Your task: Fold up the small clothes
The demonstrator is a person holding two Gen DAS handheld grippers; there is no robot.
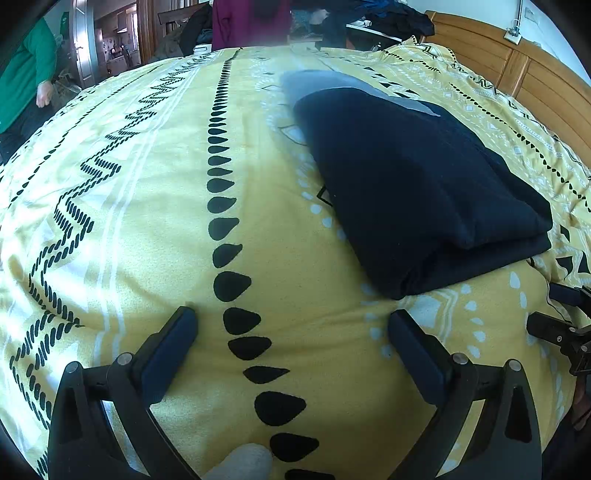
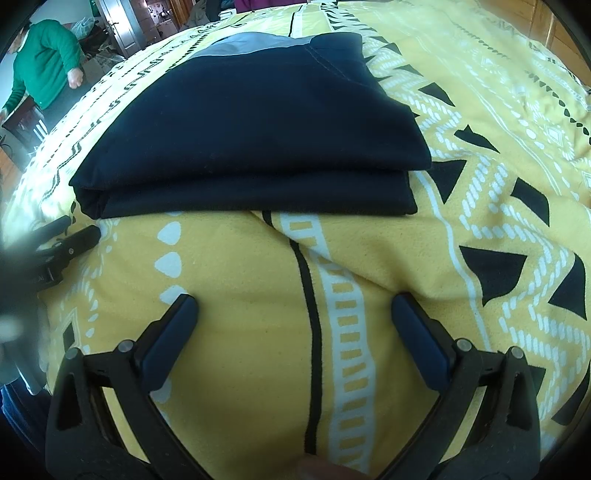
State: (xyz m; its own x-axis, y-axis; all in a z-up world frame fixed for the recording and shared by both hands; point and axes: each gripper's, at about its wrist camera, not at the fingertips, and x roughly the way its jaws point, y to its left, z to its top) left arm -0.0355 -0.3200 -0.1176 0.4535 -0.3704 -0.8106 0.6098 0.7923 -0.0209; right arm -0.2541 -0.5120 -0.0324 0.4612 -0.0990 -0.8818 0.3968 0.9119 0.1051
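Observation:
A dark navy garment lies folded into a thick rectangle on the yellow patterned bedspread, with a grey panel showing at its far end. My left gripper is open over bare bedspread, to the left of and nearer than the garment's folded edge. In the right wrist view the same navy garment lies just beyond my right gripper, which is open with nothing between its fingers. The left gripper's fingertips show at the left edge there.
A person in a green top stands beyond the bed's far left side near a door. A wooden headboard runs along the right. Dark clothes are piled past the far edge. The bedspread stretches wide on both sides.

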